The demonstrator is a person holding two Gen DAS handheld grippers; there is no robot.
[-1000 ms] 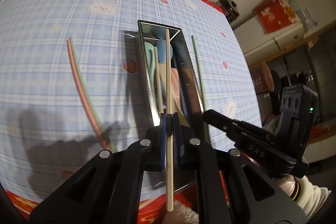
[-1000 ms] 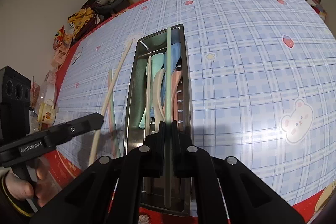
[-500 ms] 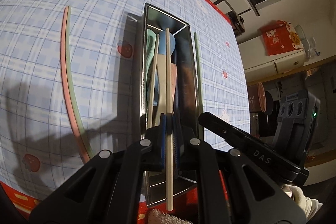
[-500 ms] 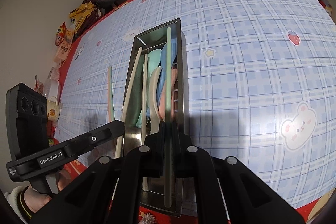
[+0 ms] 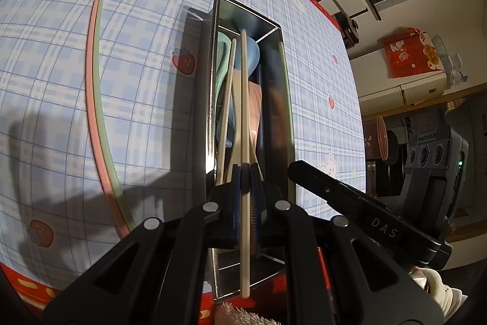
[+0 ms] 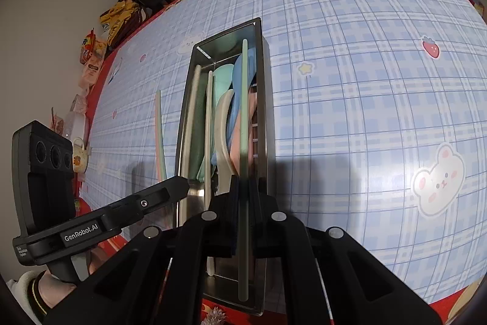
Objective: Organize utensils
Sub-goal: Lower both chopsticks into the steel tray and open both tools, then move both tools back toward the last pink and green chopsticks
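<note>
A long steel utensil tray (image 5: 210,118) stands on the tabletop (image 5: 61,99) with one short end at the near edge, its length running away toward the far edge. Inside it lie several spoons, a mint one (image 6: 223,75), a blue one (image 6: 240,87), a cream one (image 6: 223,124) and a pink one (image 5: 255,105), their bowls overlapping, with a loose cream chopstick (image 5: 227,99) lying along them toward the left wall.

The left gripper (image 5: 246,177) is clamped on another cream chopstick (image 5: 244,87), its blue pads pressed to either side of the stick. That chopstick runs lengthwise over the tray, its far tip above the blue spoon and its near end sticking out behind the pads. In the right wrist view it shows along the tray's left wall.

The right gripper (image 6: 243,188) is closed tight on a pale green chopstick (image 6: 244,99), which also lines up with the tray's length, near the right wall, reaching almost to the far end. Whether either held stick touches the spoons below cannot be told.

Left of the tray, well apart from it, a pink and a green chopstick (image 5: 94,99) lie side by side on the blue plaid cloth, touching along their length. At the tabletop's left edge, bags of snacks (image 6: 100,51) and a small mug (image 6: 79,156) are gathered. A sleeve cuff (image 6: 33,291) shows at the hand that holds the left gripper's handle.
</note>
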